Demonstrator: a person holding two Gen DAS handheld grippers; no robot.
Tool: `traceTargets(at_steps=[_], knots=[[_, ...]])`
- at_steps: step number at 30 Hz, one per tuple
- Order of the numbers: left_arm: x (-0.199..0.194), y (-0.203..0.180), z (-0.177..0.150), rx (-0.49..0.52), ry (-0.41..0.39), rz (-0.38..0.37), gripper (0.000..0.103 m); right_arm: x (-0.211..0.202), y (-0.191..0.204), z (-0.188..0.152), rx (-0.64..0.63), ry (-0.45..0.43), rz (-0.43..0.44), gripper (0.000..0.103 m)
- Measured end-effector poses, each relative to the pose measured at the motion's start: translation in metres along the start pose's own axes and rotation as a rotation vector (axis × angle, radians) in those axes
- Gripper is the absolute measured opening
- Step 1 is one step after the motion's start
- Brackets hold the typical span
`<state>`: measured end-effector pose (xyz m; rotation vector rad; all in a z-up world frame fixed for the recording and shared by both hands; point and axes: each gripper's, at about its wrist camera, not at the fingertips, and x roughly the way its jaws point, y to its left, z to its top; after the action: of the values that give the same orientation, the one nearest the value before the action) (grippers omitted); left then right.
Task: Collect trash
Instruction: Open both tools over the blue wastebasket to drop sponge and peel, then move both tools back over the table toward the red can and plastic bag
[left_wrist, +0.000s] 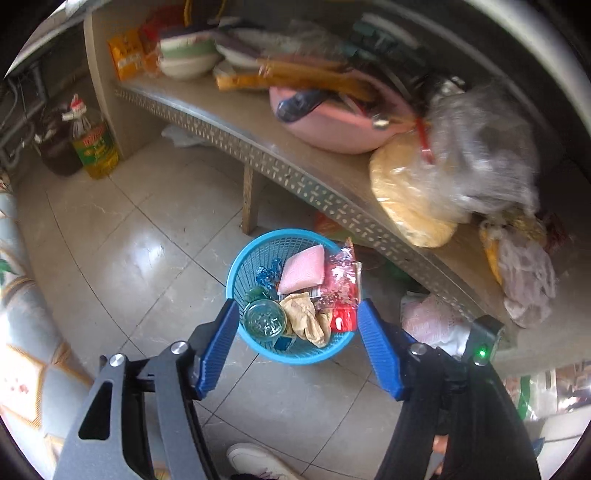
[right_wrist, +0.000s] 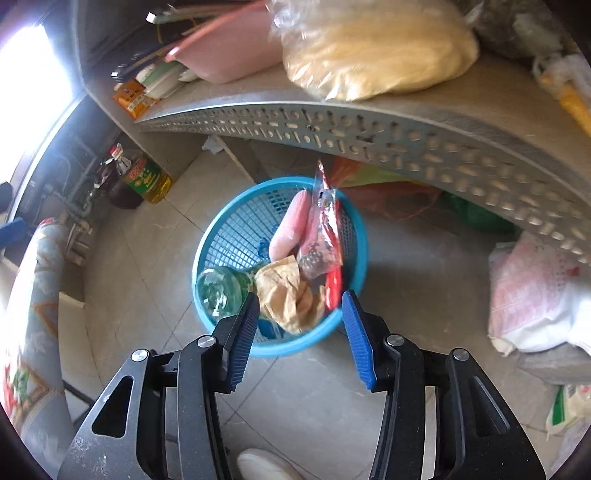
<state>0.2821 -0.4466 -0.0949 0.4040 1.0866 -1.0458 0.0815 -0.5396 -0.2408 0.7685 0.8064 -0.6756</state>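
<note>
A round blue plastic basket (left_wrist: 258, 238) stands on the tiled floor in front of a low shelf. In it lie a pink pad (left_wrist: 303, 271), a red and clear wrapper (left_wrist: 343, 280), crumpled brown paper (left_wrist: 306, 317) and a green glass bottle (left_wrist: 264, 319). My left gripper (left_wrist: 297, 306) hangs open above the basket, with nothing between its blue fingers. The right wrist view shows the same basket (right_wrist: 236, 195), with the wrapper (right_wrist: 325, 229) standing on end beside the brown paper (right_wrist: 284, 291) and the bottle (right_wrist: 218, 288). My right gripper (right_wrist: 301, 297) is open over the near rim and holds nothing.
A shelf with a perforated metal edge (left_wrist: 258, 147) overhangs the basket's far side, loaded with a pink basin (left_wrist: 332, 125), bowls and plastic bags. Oil bottles (left_wrist: 94, 147) stand on the floor at left. A white sack (right_wrist: 532, 295) lies at right. A white shoe (left_wrist: 255, 461) is below the grippers.
</note>
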Motion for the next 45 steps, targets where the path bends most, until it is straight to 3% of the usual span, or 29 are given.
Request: traceTargets(at_steps=[9, 14, 19, 24, 30, 38, 45], knots=[[-0.119, 0.005, -0.068, 0.031, -0.161, 0.025, 0.082, -0.064, 0.014, -0.03, -0.11, -0.029, 0.03, 0.051], [-0.178, 0.017, -0.125, 0.016, -0.249, 0.095, 0.089, -0.101, 0.031, -0.04, -0.178, -0.056, 0.077, 0.058], [-0.223, 0.038, -0.184, -0.024, -0.307, 0.195, 0.093, -0.141, 0.059, -0.04, -0.266, -0.096, 0.118, 0.059], [-0.251, 0.058, -0.233, -0.099, -0.342, 0.296, 0.095, -0.174, 0.095, -0.041, -0.359, -0.14, 0.138, 0.063], [-0.271, 0.083, -0.284, -0.226, -0.366, 0.364, 0.096, -0.21, 0.14, -0.051, -0.451, -0.195, 0.235, 0.084], [-0.298, 0.123, -0.344, -0.425, -0.385, 0.445, 0.097, -0.221, 0.191, -0.074, -0.568, -0.153, 0.324, 0.086], [-0.306, 0.152, -0.364, -0.545, -0.389, 0.496, 0.097, -0.219, 0.222, -0.095, -0.624, -0.072, 0.353, 0.086]])
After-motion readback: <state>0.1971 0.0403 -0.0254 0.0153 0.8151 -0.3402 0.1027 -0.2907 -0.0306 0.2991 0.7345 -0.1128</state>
